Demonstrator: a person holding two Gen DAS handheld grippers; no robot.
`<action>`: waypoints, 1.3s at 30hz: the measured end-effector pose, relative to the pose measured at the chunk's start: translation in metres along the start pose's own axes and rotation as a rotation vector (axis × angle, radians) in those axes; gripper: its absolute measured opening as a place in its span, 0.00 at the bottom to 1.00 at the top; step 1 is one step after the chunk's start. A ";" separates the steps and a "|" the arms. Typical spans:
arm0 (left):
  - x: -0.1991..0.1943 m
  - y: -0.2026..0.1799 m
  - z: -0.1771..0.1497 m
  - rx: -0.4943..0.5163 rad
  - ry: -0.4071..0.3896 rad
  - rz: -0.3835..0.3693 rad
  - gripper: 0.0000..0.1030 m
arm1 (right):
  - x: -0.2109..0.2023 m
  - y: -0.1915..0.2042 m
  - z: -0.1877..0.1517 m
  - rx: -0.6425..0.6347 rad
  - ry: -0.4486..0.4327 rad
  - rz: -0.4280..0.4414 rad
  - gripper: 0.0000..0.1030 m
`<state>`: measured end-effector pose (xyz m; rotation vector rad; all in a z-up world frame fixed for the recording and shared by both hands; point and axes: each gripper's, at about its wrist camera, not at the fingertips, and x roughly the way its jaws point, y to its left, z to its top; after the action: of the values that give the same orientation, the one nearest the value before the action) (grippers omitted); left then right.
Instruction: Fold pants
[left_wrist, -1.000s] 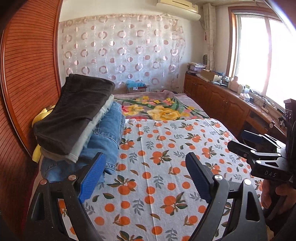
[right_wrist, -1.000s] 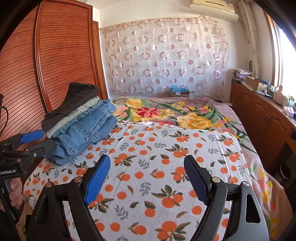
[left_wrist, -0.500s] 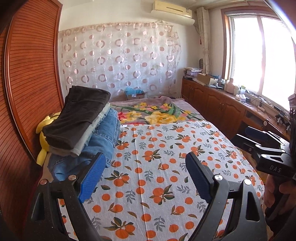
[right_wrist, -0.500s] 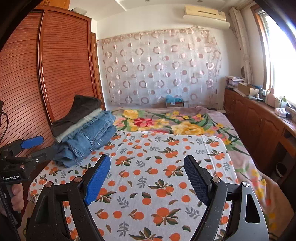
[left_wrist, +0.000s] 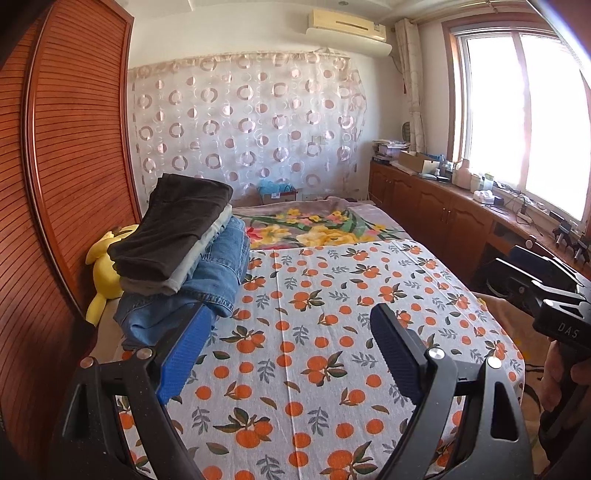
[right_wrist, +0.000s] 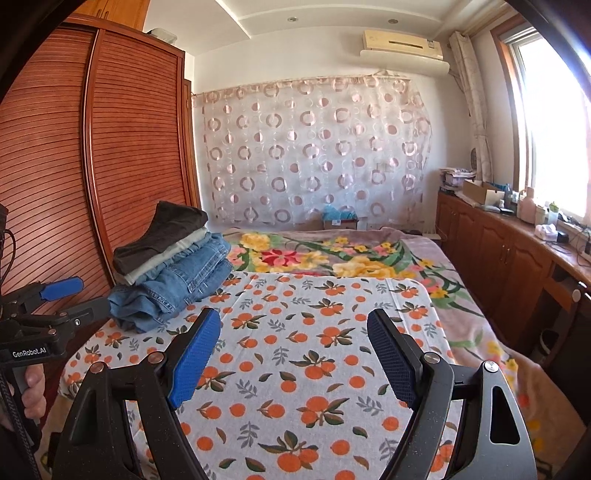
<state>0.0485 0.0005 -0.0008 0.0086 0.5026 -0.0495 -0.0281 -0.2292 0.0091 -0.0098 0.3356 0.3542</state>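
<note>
The left gripper (left_wrist: 291, 354) is held above the bed, its blue-padded fingers (left_wrist: 184, 354) spread wide with nothing between them. The right gripper (right_wrist: 293, 356) is likewise held wide open and empty over the orange-print sheet (right_wrist: 295, 332) that covers the near part of the bed. A stack of folded pants (left_wrist: 181, 254) is seen at the left edge of the bed, beside the wooden wardrobe (left_wrist: 62, 166): dark pants (left_wrist: 173, 225) lie on top, a pale grey pair (left_wrist: 199, 251) under them, and blue jeans (left_wrist: 207, 284) at the bottom. The stack is apart from both grippers. A yellow plush toy (left_wrist: 103, 269) is wedged between the stack and the wardrobe. A floral blanket (right_wrist: 332, 258) is spread farther along the bed.
</note>
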 end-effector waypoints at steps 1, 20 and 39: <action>-0.001 0.000 -0.001 -0.002 0.002 0.000 0.86 | 0.000 0.000 -0.001 0.001 0.000 0.001 0.81; -0.005 0.001 -0.003 -0.014 0.003 -0.006 0.86 | 0.002 -0.002 -0.006 -0.002 0.010 0.008 0.81; -0.007 0.000 -0.004 -0.013 0.002 -0.008 0.86 | 0.003 -0.002 -0.007 -0.003 0.008 0.010 0.81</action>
<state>0.0408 0.0010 -0.0011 -0.0055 0.5050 -0.0537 -0.0269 -0.2310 0.0013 -0.0128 0.3434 0.3643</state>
